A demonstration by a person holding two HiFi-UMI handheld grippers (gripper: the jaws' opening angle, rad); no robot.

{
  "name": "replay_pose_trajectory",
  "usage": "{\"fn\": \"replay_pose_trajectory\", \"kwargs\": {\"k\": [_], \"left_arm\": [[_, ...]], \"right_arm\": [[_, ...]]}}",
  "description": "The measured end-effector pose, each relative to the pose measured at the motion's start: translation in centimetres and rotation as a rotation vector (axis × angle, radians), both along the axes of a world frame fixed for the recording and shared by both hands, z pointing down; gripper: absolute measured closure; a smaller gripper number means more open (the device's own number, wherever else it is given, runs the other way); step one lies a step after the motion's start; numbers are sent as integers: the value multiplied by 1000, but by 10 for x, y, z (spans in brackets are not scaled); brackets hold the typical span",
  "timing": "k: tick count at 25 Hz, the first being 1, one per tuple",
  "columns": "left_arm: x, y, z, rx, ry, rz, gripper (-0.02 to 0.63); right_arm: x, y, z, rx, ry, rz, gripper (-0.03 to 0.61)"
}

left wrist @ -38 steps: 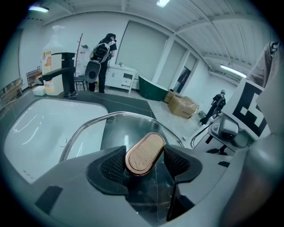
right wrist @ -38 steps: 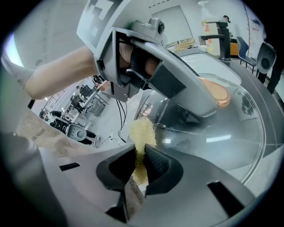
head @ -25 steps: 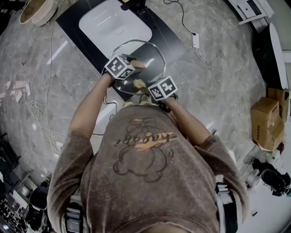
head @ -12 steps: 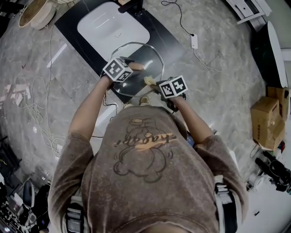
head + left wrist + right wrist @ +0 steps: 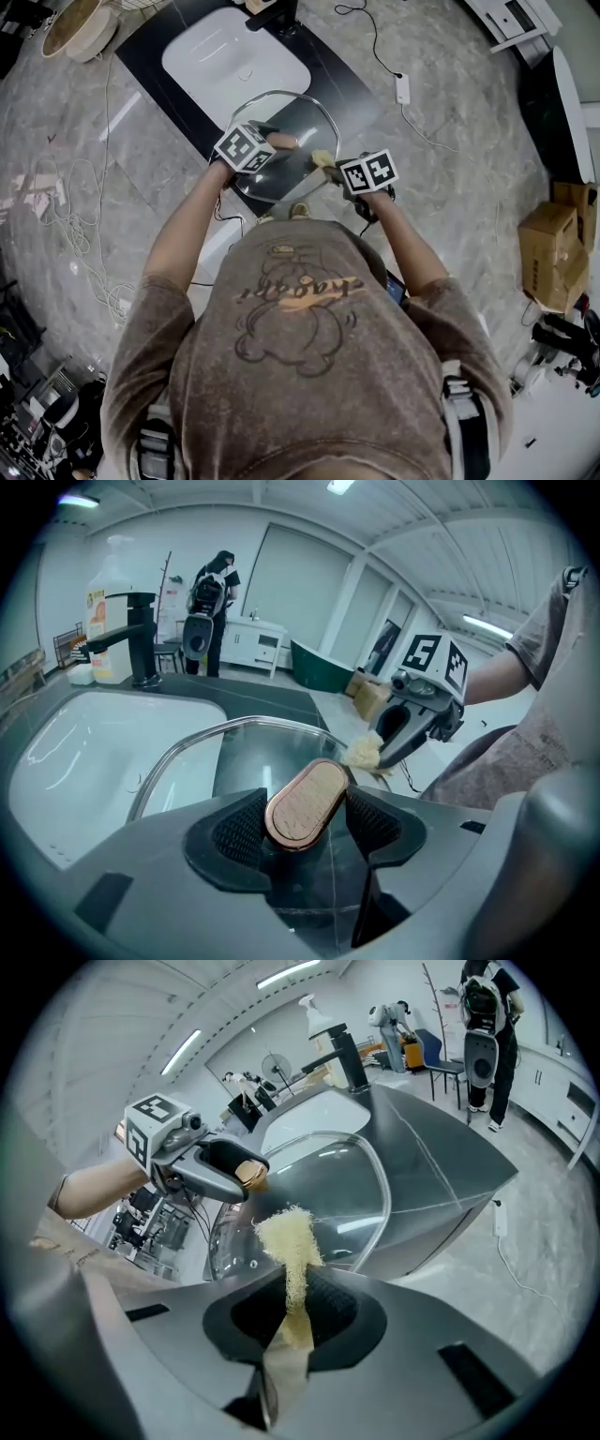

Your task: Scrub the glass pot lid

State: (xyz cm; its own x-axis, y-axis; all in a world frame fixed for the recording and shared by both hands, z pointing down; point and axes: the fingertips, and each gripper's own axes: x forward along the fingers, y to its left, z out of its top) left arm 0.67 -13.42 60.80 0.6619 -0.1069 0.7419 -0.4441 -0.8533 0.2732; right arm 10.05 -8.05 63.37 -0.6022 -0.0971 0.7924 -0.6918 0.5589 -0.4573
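Left arm: bare forearm reaching forward and a little inward from the body, elbow bent, hand well ahead of the chest.
Left gripper: its jaws stand fairly wide and are clamped on the oval wooden knob, one ribbed pad on each side of it.
Right arm: forearm angled forward from the other side, so the two hands end up near each other.
Right gripper: jaws pinched almost together on a thin yellow scrub pad, whose frayed end sticks out past the tips.
Glass pot lid: carried by its knob, over the front edge of the dark tabletop, just in front of the white sink basin; I cannot tell whether its rim rests on anything.
Pad against lid: the frayed end sits at the lid's right-hand rim and looks to be touching the glass.
Behind the lid: a black faucet at the basin's far side, a soap bottle just beside it.
Further off: a person standing at the back of the room, cardboard boxes on the floor to the right, a cable trailing across the floor, a wooden bowl past the tabletop's left end.
In the way: the left gripper covers the lid's middle.
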Motion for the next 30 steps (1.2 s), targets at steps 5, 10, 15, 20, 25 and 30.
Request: {"fn": "replay_pose_trajectory", "kwargs": {"k": [5, 10, 15, 20, 25, 30], "left_arm": [[0, 1, -1, 4, -2, -1, 341], [0, 1, -1, 3, 1, 3, 341], [-1, 0, 0, 3, 1, 4, 341], [-1, -1, -1, 6, -2, 7, 341], [-2, -1, 1, 5, -4, 11, 342], [-2, -2, 1, 8, -1, 7, 344]], "right_arm": [[8, -13, 0, -14, 13, 16, 532], [9, -20, 0, -21, 25, 40, 532], [14, -33, 2, -19, 31, 100, 532], [21, -51, 2, -52, 2, 187, 532], [22, -69, 4, -84, -28, 275, 532], [21, -81, 4, -81, 1, 290, 532]]}}
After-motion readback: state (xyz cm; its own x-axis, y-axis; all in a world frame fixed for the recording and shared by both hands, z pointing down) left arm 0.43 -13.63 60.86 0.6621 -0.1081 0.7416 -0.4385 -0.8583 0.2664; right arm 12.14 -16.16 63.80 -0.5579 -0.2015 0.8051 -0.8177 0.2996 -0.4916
